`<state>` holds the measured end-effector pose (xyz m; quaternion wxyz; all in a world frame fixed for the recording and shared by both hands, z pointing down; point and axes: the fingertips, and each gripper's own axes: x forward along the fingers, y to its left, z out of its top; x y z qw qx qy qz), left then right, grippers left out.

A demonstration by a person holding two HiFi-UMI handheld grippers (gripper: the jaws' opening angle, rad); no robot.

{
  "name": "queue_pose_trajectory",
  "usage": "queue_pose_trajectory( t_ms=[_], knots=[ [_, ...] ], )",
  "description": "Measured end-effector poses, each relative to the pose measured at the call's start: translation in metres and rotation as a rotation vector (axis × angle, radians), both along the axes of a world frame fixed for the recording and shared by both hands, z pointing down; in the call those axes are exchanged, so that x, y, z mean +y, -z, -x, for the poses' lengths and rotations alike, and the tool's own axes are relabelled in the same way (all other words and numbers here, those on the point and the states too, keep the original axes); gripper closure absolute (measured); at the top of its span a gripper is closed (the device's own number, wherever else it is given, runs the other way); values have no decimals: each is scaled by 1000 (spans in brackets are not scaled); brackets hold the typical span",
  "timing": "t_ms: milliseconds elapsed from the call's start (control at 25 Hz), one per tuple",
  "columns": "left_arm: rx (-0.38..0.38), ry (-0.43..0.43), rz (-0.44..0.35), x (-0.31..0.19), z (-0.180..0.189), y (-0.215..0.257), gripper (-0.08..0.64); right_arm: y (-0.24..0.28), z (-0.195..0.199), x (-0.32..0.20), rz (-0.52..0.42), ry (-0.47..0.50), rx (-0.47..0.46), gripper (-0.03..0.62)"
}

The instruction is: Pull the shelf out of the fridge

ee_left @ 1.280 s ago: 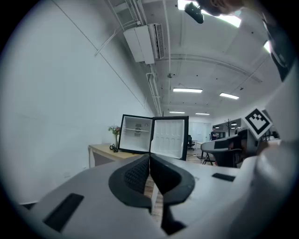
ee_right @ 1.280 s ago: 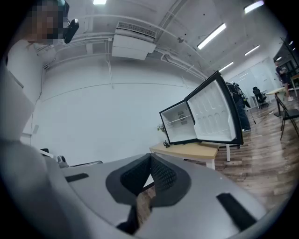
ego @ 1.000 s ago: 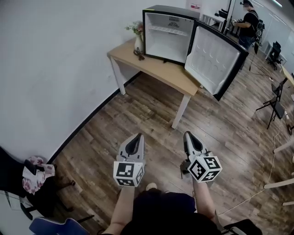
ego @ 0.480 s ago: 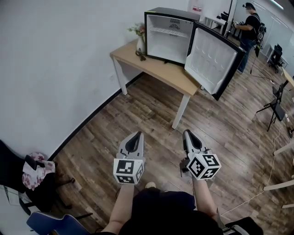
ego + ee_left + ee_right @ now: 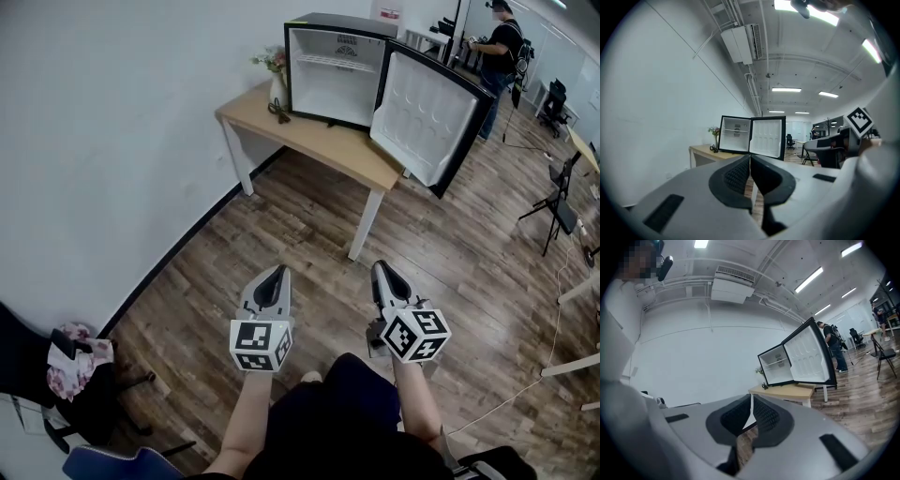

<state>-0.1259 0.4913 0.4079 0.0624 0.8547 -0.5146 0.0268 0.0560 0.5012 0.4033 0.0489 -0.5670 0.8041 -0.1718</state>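
A small black fridge stands on a wooden table far ahead, its door swung wide to the right. A white wire shelf sits across the upper part of its white inside. The fridge and its shelf also show in both gripper views, several steps away. My left gripper and right gripper are held low in front of me over the floor, both shut with nothing between the jaws.
A vase of flowers and a dark small object sit on the table left of the fridge. A white wall runs along the left. A person stands behind the fridge door. A black chair with cloth is at lower left.
The head view has shifted slightly, so the fridge and table sit a little more to the left. Both grippers stay in the same low spot, shut.
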Motion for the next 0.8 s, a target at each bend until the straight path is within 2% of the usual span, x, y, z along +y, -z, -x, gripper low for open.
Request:
queue_pose_trajectory(
  t_ms=[360,800],
  knots=[
    [-1,19,8,-18,6,-3,554,-12,2,-20,33,15,-9,600],
    [-9,52,19,-82,-3,-10,554,-22,-7,-89,60,51,-38,599]
  ],
)
